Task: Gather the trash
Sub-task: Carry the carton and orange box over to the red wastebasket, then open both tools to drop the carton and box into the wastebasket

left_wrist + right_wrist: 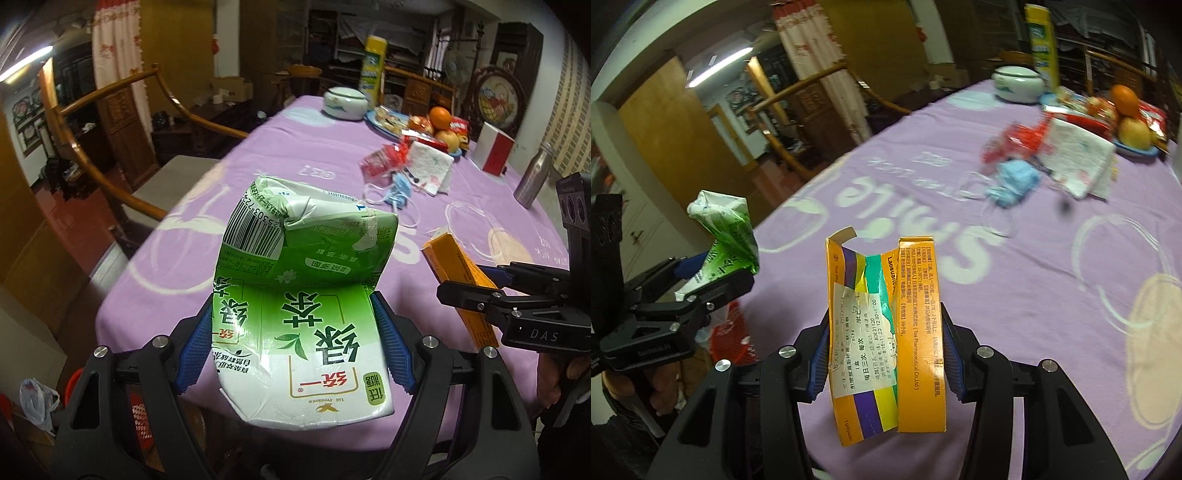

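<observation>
A purple cloth with white lettering covers the worktop [258, 155] across the middle of the frame. A curved wooden armchair [122, 122] stands at left, a red-patterned white curtain [118, 48] behind it at upper left. Dark wooden shelving [369, 29] lines the top, and a ceiling strip light [718, 66] glows upper left.

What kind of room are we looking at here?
Most likely a home dining room: a table under a purple tablecloth carries a plate of fruit and snacks, wooden armchairs stand around it, and dark wooden shelves line the back wall.

Glossy waxed-paper tea carton [295, 295] creasing; beyond it, matt cloth table cover [280, 155], brushed metal bottle [533, 177], polished wooden chair [110, 110] showing
</observation>
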Motion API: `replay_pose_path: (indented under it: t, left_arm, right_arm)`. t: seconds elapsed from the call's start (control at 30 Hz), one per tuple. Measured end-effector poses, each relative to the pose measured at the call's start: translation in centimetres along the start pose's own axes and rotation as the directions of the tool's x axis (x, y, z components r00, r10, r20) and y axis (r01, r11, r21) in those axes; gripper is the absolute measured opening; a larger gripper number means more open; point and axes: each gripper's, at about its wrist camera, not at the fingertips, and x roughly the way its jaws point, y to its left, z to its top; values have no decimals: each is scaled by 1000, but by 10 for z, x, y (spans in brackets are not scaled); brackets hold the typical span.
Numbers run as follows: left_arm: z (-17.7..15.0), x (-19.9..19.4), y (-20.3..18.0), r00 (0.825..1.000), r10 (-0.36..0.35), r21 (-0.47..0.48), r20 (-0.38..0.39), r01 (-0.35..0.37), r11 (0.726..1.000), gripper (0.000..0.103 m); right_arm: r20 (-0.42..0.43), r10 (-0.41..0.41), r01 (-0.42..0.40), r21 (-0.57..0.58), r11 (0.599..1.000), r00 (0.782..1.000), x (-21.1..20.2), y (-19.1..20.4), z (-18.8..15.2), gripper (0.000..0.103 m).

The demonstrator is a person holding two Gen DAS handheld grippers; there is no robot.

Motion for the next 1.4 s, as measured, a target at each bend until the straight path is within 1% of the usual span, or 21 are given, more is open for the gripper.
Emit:
replay_pose_path:
  t: [0.17, 0.3, 0.53, 0.6, 0.73, 0.8, 0.83, 0.9, 1.03, 1.07, 1.13, 1.23, 1.33, 1.4]
  left_arm:
    - [-18, -28, 36, 998, 52, -61, 29, -50, 997, 77]
    - [-33, -48, 70, 994, 95, -132, 46, -88, 987, 77]
    - [-68, -73, 131, 984, 173, -267, 41, -156, 951, 77]
    - [-82, -78, 155, 980, 198, -316, 20, -181, 931, 77]
    - [-108, -82, 188, 973, 232, -389, -15, -219, 895, 77]
    - [-124, -81, 207, 970, 239, -428, -42, -233, 873, 77]
    - [-134, -77, 220, 967, 245, -452, -67, -248, 857, 77]
    - [-148, -70, 238, 964, 245, -485, -104, -264, 833, 77]
    - [-176, -48, 275, 947, 254, -544, -195, -320, 776, 77]
    - [-186, -41, 287, 942, 253, -561, -223, -336, 757, 77]
    - [-206, -26, 307, 933, 231, -591, -276, -354, 724, 77]
    - [-228, -6, 328, 921, 206, -615, -332, -377, 693, 77]
    - [-241, 8, 343, 909, 193, -627, -369, -397, 670, 77]
    - [-249, 17, 351, 902, 191, -633, -387, -410, 656, 77]
  right_arm:
    - [0, 54, -54, -89, 995, 999, 4, 48, 7, 50]
    - [-16, 91, -93, -170, 981, 996, 12, 92, 12, 50]
    - [-86, 164, -183, -286, 941, 983, 38, 171, 11, 50]
    - [-114, 185, -212, -316, 925, 976, 48, 194, 10, 50]
    - [-187, 222, -278, -367, 888, 957, 76, 238, 4, 50]
    - [-235, 226, -304, -386, 871, 946, 97, 261, 0, 50]
    - [-256, 227, -315, -391, 865, 940, 106, 270, -2, 50]
    - [-304, 232, -343, -391, 854, 924, 130, 290, -6, 50]
    - [-388, 223, -371, -365, 854, 894, 181, 320, -17, 51]
    - [-414, 218, -377, -354, 856, 884, 196, 328, -21, 51]
    - [-443, 206, -376, -341, 861, 873, 219, 339, -25, 51]
    - [-504, 199, -389, -305, 869, 840, 257, 354, -30, 51]
    - [-541, 186, -389, -288, 875, 820, 291, 371, -38, 51]
    - [-556, 178, -388, -286, 876, 812, 306, 376, -45, 51]
